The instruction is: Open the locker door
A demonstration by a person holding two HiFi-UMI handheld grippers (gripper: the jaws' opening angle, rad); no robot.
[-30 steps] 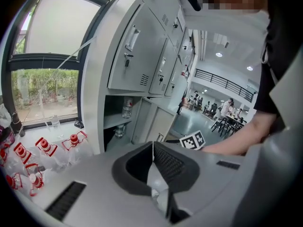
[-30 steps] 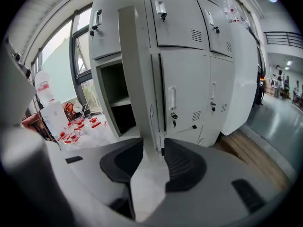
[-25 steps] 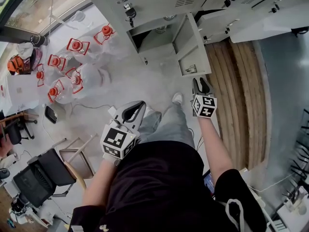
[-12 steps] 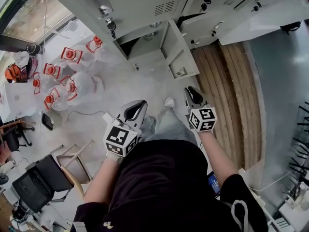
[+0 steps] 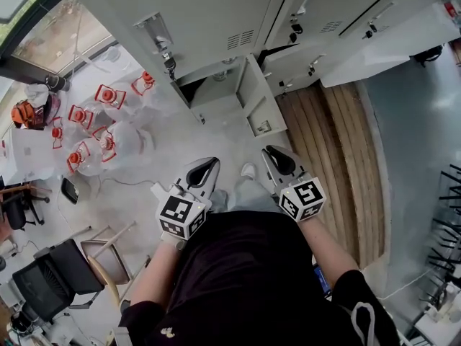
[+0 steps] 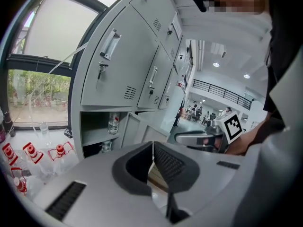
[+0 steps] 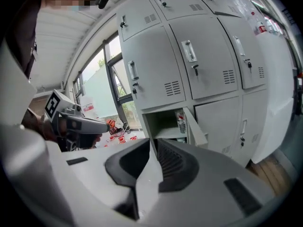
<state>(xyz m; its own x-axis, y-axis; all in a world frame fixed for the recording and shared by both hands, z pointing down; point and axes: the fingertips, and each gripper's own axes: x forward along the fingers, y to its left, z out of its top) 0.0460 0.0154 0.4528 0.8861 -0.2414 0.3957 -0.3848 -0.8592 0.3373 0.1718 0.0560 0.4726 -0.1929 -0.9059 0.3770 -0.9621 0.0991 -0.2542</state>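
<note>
The grey lockers (image 5: 216,20) fill the top of the head view. One bottom-row locker stands open: its door (image 5: 258,103) swings out to the right of its compartment (image 5: 216,92). The right gripper view shows that door (image 7: 195,126) and a water bottle (image 7: 180,122) on the shelf inside. My right gripper (image 5: 272,152) hangs in the air short of the door, touching nothing; its jaws are closing and meet on nothing (image 7: 151,142). My left gripper (image 5: 209,163) is beside it, shut and empty, tips together (image 6: 152,144).
Several large water jugs with red caps (image 5: 101,121) lie on the floor left of the lockers. A dark chair (image 5: 50,276) and a stool frame stand at lower left. A wooden strip (image 5: 338,157) runs along the floor on the right. Keys hang from an upper locker (image 5: 169,63).
My right gripper has drawn back from the open door's edge towards my body, and its jaws have closed. The left gripper stayed shut. The locker door stays open.
</note>
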